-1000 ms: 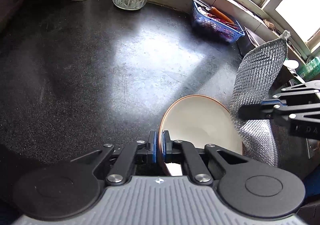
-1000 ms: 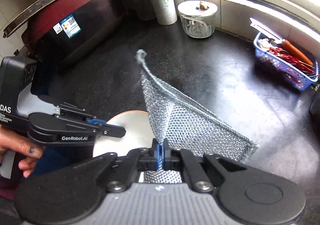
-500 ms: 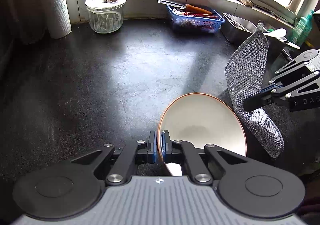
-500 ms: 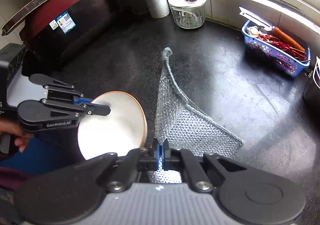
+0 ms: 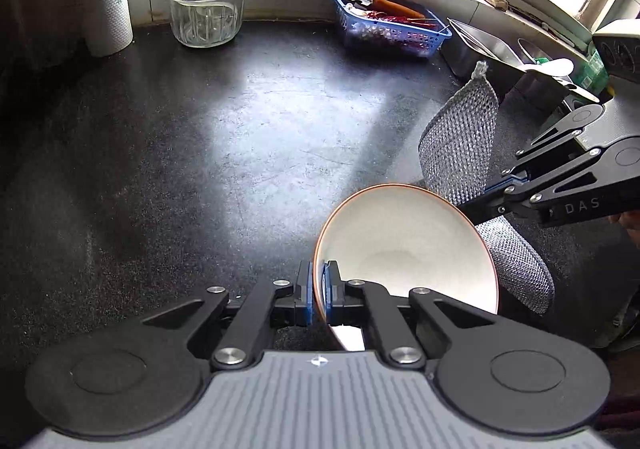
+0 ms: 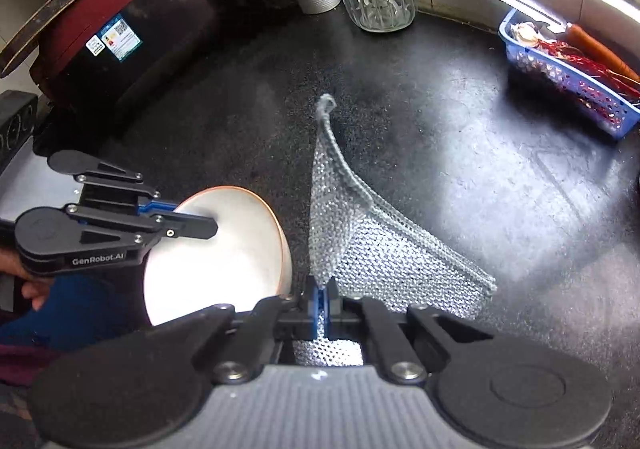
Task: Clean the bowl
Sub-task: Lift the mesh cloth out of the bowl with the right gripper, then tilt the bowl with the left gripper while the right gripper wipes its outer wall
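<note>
The left gripper [image 5: 318,291] is clamped tight on the rim of a white ceramic bowl with a thin orange edge [image 5: 404,245], held tilted above the dark speckled stone counter [image 5: 224,153]. Just right of the bowl, the right gripper [image 6: 323,303] is pinched closed on a grey knitted mesh dishcloth [image 6: 360,245], whose loop corner points toward the far window

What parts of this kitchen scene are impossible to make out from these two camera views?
- Bowl underside: left wrist view, faces away.
- Mesh cloth lower end: right wrist view, hidden behind the fingers.
- Blue basket far end: cut off by the frame edge.
- Glass jar contents: too small, glare.
</note>
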A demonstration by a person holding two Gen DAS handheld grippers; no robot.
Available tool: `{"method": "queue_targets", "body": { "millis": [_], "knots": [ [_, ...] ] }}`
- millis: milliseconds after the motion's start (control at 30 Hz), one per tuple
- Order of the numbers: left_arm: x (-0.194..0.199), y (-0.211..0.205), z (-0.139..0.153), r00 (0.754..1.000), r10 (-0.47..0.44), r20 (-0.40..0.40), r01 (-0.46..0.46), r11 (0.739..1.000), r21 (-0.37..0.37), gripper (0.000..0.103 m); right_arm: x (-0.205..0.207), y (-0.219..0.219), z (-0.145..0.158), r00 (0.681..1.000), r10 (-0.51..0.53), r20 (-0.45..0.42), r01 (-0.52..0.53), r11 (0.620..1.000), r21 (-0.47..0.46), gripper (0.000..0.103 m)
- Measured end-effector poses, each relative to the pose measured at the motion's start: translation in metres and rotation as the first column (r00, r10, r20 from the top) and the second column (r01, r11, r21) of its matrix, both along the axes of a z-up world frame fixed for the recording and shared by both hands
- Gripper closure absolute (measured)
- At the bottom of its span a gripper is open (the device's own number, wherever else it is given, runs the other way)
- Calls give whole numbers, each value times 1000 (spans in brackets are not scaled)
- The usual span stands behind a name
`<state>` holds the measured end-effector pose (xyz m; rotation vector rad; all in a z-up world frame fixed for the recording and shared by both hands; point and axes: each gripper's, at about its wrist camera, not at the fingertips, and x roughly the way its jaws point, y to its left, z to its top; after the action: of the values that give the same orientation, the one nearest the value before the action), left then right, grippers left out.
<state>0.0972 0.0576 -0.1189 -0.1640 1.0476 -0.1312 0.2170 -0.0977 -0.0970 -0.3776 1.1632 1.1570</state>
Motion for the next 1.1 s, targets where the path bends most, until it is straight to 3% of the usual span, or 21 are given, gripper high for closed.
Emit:
{"method": "queue_targets", "body": {
  "millis": [300, 567, 600, 667, 700, 967, 1100],
  "knots": [
    [4, 6, -1, 1000, -9, -10, 9, 999, -40, 99, -9, -8, -5, 999, 12, -52, -12, 1000, 11, 101],
    [7, 2, 0, 999, -23, -22, 23, 1000, -6, 96, -16, -16, -7, 998, -5, -60, 6, 1000, 22, 101],
    [7, 2, 0, 1000, -20, -24, 20, 1000, -4, 92, -16, -17, -7, 998, -7, -61, 9, 1000, 24, 101],
    [6, 3, 0, 1000, -20, -22, 20, 1000, 3, 69, -17, -18, -7, 998, -14, -63, 16, 999, 29, 101],
    [5, 4, 0, 1000, -16, -19, 16, 1000, -7, 52, -17, -19, -7, 998, -18, -64, 20, 999, 31, 101],
    [-4, 9, 18, 999, 1, 34, -2, 1000, 23, 51, -17, -25, -5, 998, -34, -61, 37, 999, 37, 101],
    [-17, -1, 48, 992, -100, 74, 98, 995, 25, 51, -16, -32, -4, 997, -47, -59, 50, 998, 42, 101]
  ]
}}
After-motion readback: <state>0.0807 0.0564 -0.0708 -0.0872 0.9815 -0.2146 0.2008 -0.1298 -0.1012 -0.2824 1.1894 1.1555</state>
